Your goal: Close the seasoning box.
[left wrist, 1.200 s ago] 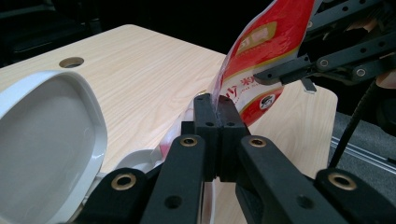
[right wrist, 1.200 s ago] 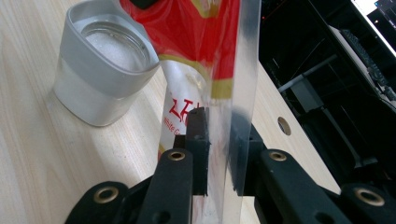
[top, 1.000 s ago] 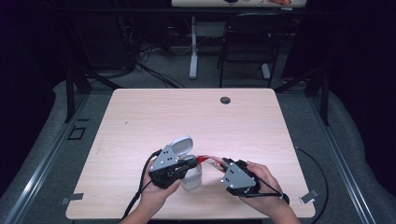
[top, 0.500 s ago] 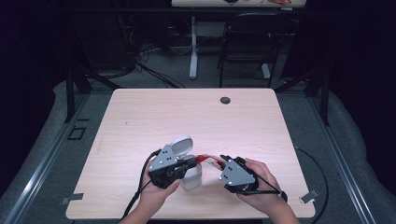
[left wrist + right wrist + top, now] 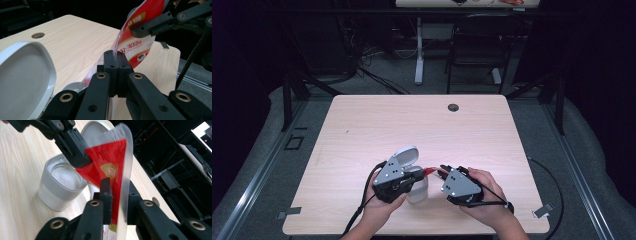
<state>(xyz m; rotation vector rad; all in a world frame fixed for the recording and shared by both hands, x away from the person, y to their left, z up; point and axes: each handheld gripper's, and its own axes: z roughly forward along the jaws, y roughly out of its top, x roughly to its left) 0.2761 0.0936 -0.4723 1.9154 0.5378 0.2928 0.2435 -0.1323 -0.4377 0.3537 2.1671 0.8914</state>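
Near the front edge of the table (image 5: 362,130), about midway along it, both grippers hold one red printed sachet (image 5: 110,167) just above an open white container (image 5: 61,187). The left gripper (image 5: 115,58) has its jaws fully shut on one edge of the sachet. The right gripper (image 5: 117,192) has the packet's clear sealed edge between its jaws, which have just been closing, though a gap remains on one side, so whether both pads press cannot be told. The container's hinged lid (image 5: 406,156) stands open, and a pale filling already lies inside. As a judgement, the work is at the tearing or emptying stage: lid off and sachet lifted and gripped are done, while whether the sachet is already torn cannot be told; closing the lid remains. The container sits close to the table's front edge, so a pull toward the person has little margin. The back half and both side edges lie bare apart from a cable hole (image 5: 453,107) near the far edge, leaving wide room there.
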